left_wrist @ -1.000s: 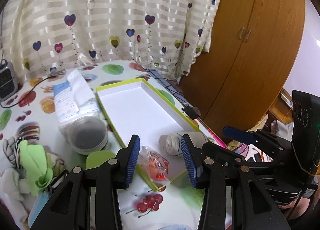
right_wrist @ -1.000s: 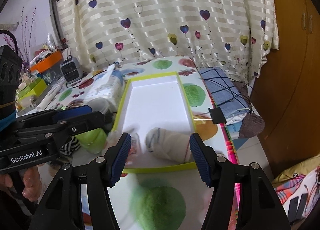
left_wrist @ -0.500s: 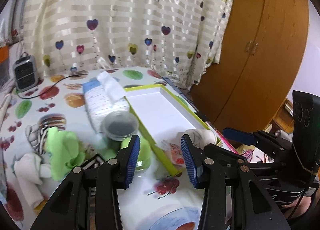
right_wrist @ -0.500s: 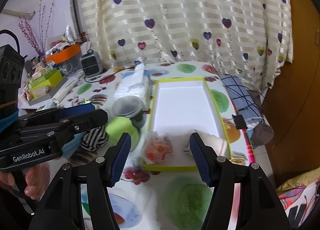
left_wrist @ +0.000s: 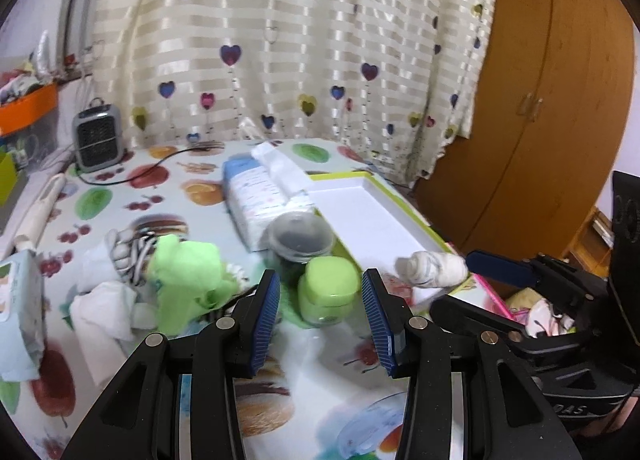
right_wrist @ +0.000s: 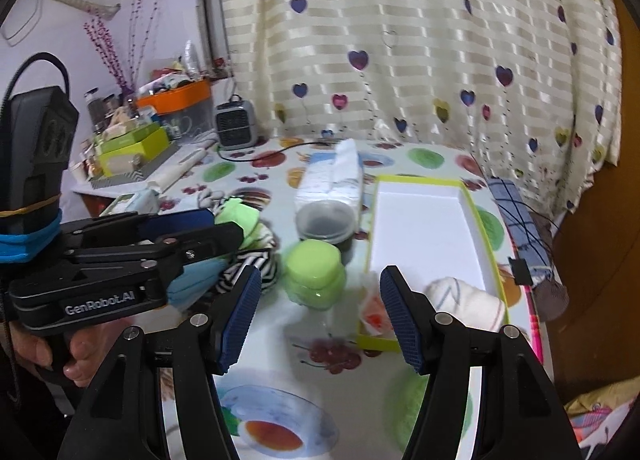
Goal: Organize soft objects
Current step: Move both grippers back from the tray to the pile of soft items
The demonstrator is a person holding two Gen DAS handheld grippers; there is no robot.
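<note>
A white tray with a yellow-green rim (left_wrist: 362, 202) (right_wrist: 424, 220) lies on the fruit-print table. A rolled white sock (left_wrist: 432, 266) (right_wrist: 466, 302) and a small orange packet (right_wrist: 374, 310) lie in its near end. A pile of soft things lies to the left: a green cloth (left_wrist: 186, 278) (right_wrist: 238, 214), white socks (left_wrist: 106, 300) and a striped sock (right_wrist: 250, 266). My left gripper (left_wrist: 322, 318) is open and empty, above the table in front of a green-lidded jar (left_wrist: 328, 290). My right gripper (right_wrist: 320, 318) is open and empty, near the tray's front corner.
A tissue pack (left_wrist: 260, 196) (right_wrist: 332, 178) and a clear lidded cup (left_wrist: 300, 238) (right_wrist: 326, 222) stand left of the tray. A small grey heater (left_wrist: 96, 138) sits at the back. A blue box (left_wrist: 16, 300) lies far left. A wooden wardrobe (left_wrist: 540, 100) stands right of the table.
Both grippers have pulled back and swung left, away from the tray. The sock pile and green jar have come into view. The sock and packet stay in the tray.
</note>
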